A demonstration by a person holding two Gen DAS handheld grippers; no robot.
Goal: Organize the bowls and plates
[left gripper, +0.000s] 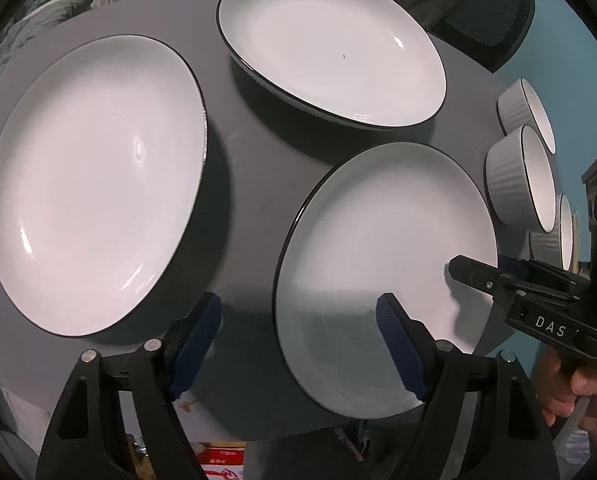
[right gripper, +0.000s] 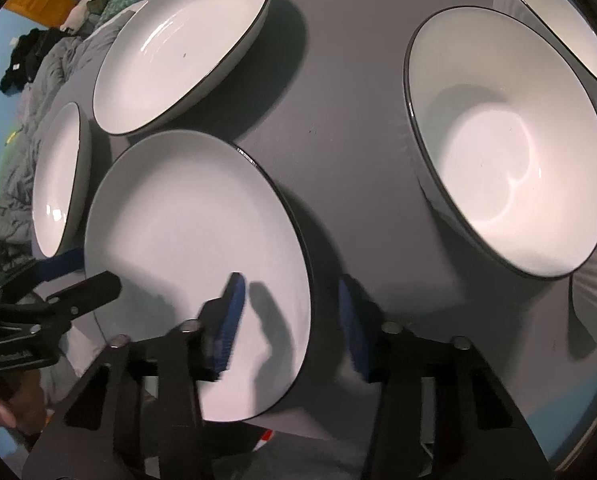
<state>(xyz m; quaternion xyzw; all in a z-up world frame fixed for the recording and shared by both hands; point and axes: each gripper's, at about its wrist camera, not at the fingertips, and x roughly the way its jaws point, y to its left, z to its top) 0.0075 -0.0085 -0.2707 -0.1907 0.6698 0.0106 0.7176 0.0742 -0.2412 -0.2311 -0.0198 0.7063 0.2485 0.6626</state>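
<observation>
The grey bench [left gripper: 250, 184] carries three white, dark-rimmed plates and several white bowls.

In the left wrist view, the largest-looking plate [left gripper: 94, 184] lies at nine o'clock. A second, far plate [left gripper: 330, 52] sits at twelve o'clock. The near plate [left gripper: 378, 272] lies at four o'clock, close to the bench's front edge. Ribbed bowls stand in a row at three o'clock, the middle bowl [left gripper: 518, 178] between two others.

In the right wrist view, a deep bowl [right gripper: 510, 148] stands at two o'clock, well apart from the near plate [right gripper: 194, 248] at eight o'clock.

The left hand-held gripper [left gripper: 298, 344] is spread wide. One blue pad is over the near plate's left part and the other over bare bench, touching nothing that can be seen.

The right hand-held gripper [right gripper: 294, 320] straddles the near plate's right rim, one blue pad above the plate's face and the other outside the rim. The jaws stand partly apart; the pads do not visibly press on the rim.

A person's hand [left gripper: 574, 384] grips its handle at five o'clock in the left wrist view.
</observation>
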